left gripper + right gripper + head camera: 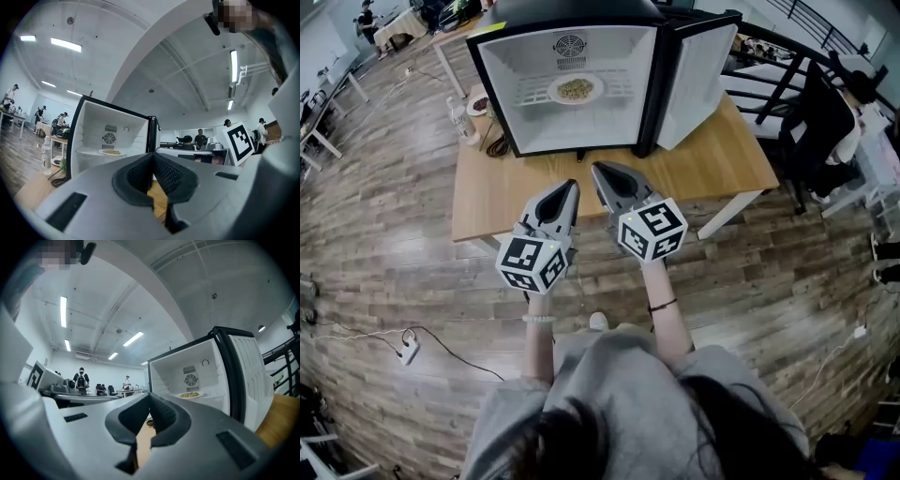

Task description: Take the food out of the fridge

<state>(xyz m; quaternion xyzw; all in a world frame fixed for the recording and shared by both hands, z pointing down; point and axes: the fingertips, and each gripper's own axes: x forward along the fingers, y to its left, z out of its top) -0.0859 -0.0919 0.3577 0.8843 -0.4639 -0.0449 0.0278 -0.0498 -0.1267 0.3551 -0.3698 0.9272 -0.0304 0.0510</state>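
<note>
Both pairs of jaws are pressed together with nothing between them. The left gripper (153,158) and right gripper (150,398) hang side by side over the near edge of the table (712,164), pointing level at the open fridge (502,89). The plate of food (575,89) sits on the shelf (530,94) inside, straight ahead and well apart from both. The right gripper's tips look slightly nearer. The plate is round, so its rim favours no side. The door (698,80) stands swung out at right, leaving the mouth wide.

Bottle (460,119) stands on wooden table (712,164).
</note>
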